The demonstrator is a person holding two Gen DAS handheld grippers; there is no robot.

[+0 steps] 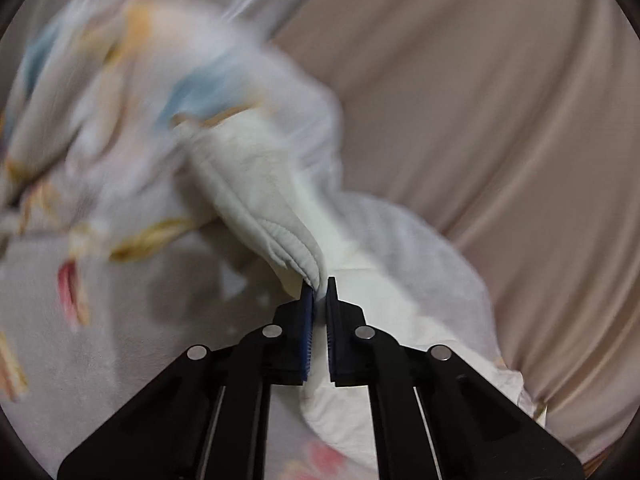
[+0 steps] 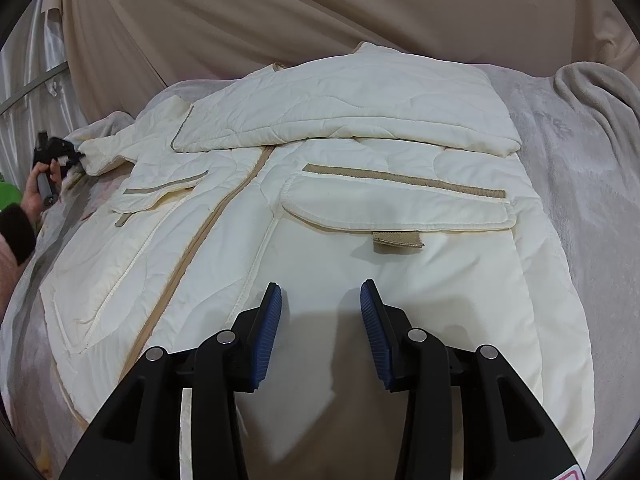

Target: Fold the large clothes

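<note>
One sleeve lies folded across the jacket (image 2: 320, 208); our left claw (image 1: 320, 286) grips the other cuff (image 1: 296, 252), our right claw (image 2: 321, 296) gapes empty.

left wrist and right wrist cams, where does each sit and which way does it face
Left wrist: rides the left gripper, looking along its fingers, shut on a cuff of the cream quilted jacket; beige curtain behind.
Right wrist: rides the open right gripper, hovering over the jacket's front, facing its zip and pocket flaps; the person's left hand shows at far left.
Shared: the jacket, the left gripper, the curtain.
</note>
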